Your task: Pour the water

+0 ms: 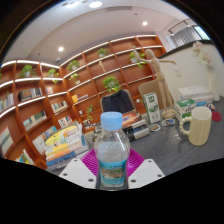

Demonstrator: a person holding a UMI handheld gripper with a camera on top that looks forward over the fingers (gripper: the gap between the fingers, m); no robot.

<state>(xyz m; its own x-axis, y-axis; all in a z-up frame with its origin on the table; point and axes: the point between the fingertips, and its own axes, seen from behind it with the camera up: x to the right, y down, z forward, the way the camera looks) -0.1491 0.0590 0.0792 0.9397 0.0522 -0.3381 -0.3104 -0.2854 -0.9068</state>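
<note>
Tool point(112, 172) level, pointing forward, fingers pinching a clear water bottle point(112, 150) with blue cap, upright between the pink pads point(93, 163). Bottle base hidden behind fingers. Cream mug point(199, 126) stands well apart on the tabletop point(180, 155). Seated person point(117, 99) beyond, details indistinct.

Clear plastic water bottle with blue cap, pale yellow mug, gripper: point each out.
Clear plastic water bottle with blue cap point(112, 152): gripper view, on its labelled body, held between the gripper's pads.
Pale yellow mug point(200, 126): gripper view, on its side wall, beyond the bottle.
Gripper point(112, 170): gripper view, midway between its fingertips, shut on the bottle.
</note>
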